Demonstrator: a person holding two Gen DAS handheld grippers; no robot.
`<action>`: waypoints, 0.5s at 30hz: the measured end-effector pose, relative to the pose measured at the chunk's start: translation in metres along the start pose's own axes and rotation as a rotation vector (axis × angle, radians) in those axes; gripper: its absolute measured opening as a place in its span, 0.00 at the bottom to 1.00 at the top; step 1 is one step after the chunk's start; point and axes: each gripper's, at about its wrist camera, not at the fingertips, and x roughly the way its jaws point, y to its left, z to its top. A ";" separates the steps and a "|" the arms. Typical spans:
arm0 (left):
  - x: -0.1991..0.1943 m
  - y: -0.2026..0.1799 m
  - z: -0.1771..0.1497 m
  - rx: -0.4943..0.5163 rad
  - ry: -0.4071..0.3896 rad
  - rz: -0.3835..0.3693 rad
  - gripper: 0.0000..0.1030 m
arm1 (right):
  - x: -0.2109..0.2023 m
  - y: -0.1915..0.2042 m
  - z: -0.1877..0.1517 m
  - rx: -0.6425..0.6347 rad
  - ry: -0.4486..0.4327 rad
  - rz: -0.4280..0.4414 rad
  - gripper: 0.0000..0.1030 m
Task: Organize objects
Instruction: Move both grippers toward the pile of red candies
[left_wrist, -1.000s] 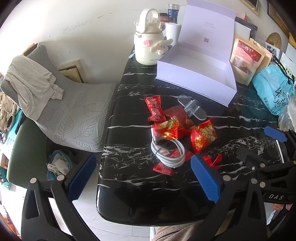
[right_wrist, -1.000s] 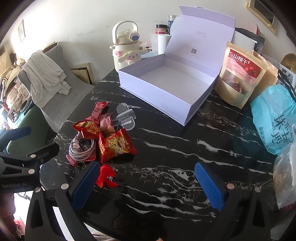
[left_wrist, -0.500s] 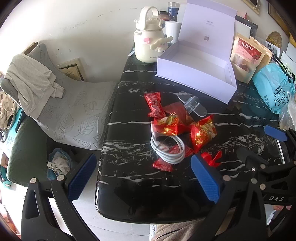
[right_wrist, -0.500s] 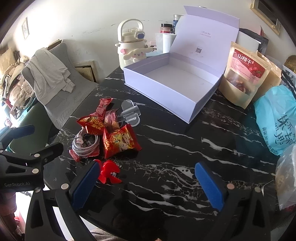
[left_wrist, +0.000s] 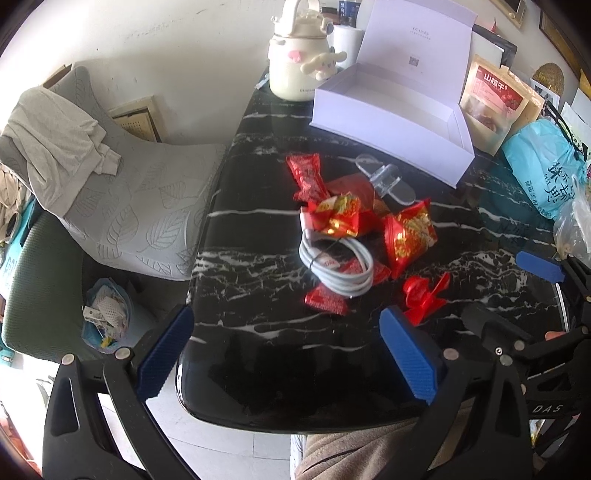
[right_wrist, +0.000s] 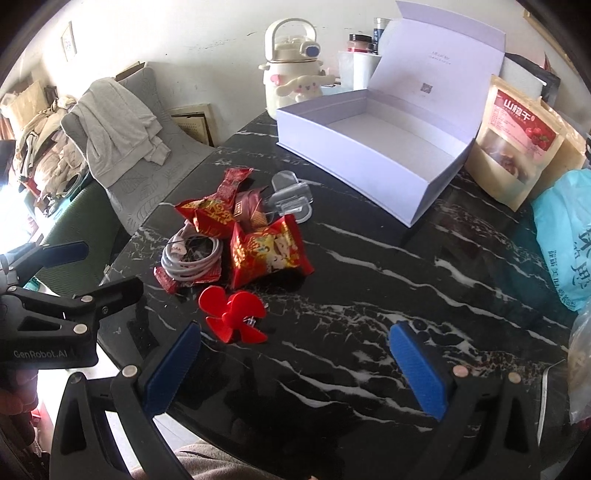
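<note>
— Red snack packets (right_wrist: 269, 254)?
— Five for certain, perhaps a sixth under the pile.
— Coiled white cable (right_wrist: 192, 258)?
— One. Also one red propeller (right_wrist: 232, 314) and one clear plastic clip (right_wrist: 290, 194).
— Boxes?
— Just one, the open lilac box (right_wrist: 369, 147).
— And at the back?
— One cream kettle (right_wrist: 291, 74), two standing pouches (right_wrist: 517, 147), one blue bag (right_wrist: 565, 236).

The table (right_wrist: 369, 302) is glossy black stone-look with white veins, smooth enough to mirror light; the open box (right_wrist: 373, 147) is matt pale lilac card; the snack packets (right_wrist: 267, 253) are shiny crinkled red foil; the coiled cable (right_wrist: 192, 258) is smooth white plastic. The fan blade (right_wrist: 231, 314) is glossy red plastic, the clip (right_wrist: 290, 195) clear plastic; both jaws' pads (right_wrist: 419, 371) are ribbed matt blue on black plastic frames; the chair's cloth (left_wrist: 62, 144) is soft grey.
</note>
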 end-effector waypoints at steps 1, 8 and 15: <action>0.000 0.001 -0.001 -0.004 0.000 -0.001 0.97 | 0.002 0.001 -0.001 -0.002 0.001 0.004 0.99; 0.005 0.006 -0.007 -0.009 0.002 -0.019 0.94 | 0.018 0.006 -0.005 -0.018 0.026 0.041 0.92; 0.013 0.004 -0.008 0.020 -0.001 -0.037 0.90 | 0.032 0.010 -0.003 -0.033 0.039 0.081 0.83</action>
